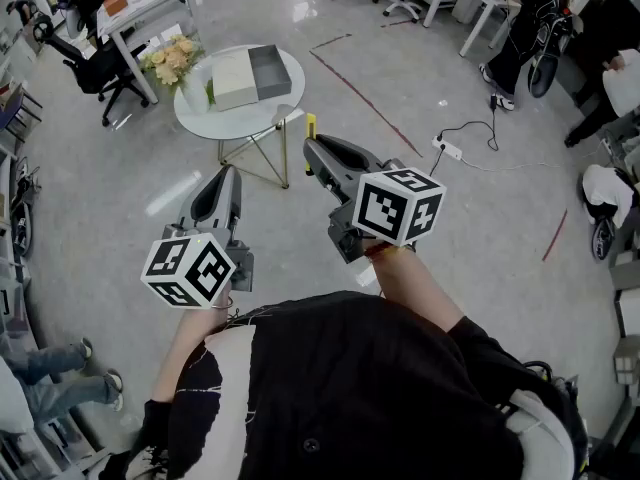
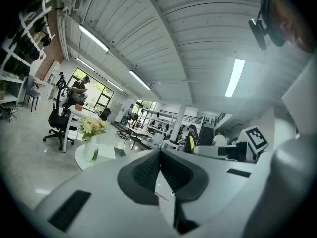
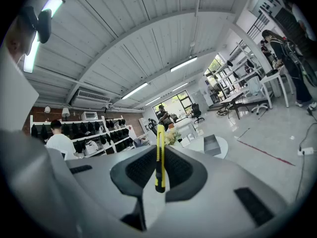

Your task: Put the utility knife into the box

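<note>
Head view first: we're holding both grippers out over the grey floor, well short of the round white table point(image 1: 250, 120). The right gripper point(image 1: 312, 152) is clamped on the yellow utility knife point(image 1: 310, 126), which pokes out past its tips toward the table. The left gripper point(image 1: 230, 174) looks pinched together with nothing in it. The open box point(image 1: 250, 74) sits on the table next to some flowers point(image 1: 172, 60). The only print we can make out is the black-and-white square markers on the left cube point(image 1: 192, 268) and the right cube point(image 1: 400, 206).

Left gripper view: the jaws of the left gripper point(image 2: 161, 155) meet pad to pad, with nothing between them. The table point(image 2: 81, 156) and flowers point(image 2: 92, 127) are off to the left, well ahead.

Right gripper view: the right gripper point(image 3: 159, 157) squeezes the knife point(image 3: 159, 155) near its lower end, so it stands upright above the pads. The box point(image 3: 214, 144) is on the table point(image 3: 229, 144) in the distance, well apart from the knife.
</note>
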Motion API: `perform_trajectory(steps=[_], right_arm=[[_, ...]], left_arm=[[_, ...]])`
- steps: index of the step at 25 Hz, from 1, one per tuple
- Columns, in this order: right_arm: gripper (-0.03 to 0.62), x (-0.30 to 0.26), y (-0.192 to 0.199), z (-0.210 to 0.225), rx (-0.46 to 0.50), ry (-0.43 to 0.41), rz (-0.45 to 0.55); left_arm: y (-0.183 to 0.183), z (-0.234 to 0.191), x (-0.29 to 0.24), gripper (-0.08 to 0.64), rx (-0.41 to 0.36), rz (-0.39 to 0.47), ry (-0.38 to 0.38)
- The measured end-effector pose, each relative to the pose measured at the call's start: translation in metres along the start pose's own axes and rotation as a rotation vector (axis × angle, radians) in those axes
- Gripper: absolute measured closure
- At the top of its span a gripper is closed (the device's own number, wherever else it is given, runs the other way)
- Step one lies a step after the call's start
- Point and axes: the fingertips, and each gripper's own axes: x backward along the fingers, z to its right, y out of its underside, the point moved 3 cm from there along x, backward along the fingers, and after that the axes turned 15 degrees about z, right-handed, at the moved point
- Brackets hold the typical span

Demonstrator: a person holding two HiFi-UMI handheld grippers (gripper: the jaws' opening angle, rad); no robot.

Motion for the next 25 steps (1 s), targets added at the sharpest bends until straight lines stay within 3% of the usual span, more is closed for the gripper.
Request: perform_trajectory(steps=[11, 19, 25], right_arm=[[0.54, 0.007, 0.016, -0.007, -0.006, 0.05, -0.016], [0.54, 0.017, 0.04, -0.001, -0.02, 0.084, -0.101], [0.54, 0.0, 0.056, 0.011, -0.039, 0.105, -0.125]], left_arm=[[-0.003, -0.004, 0.014, 0.549, 0.026, 0.004, 0.02], [0.027, -0.004, 0.025, 0.549, 0.078, -0.062, 0.004], [0.04, -0.027, 0.017, 0.549, 0.103, -0.098, -0.019]])
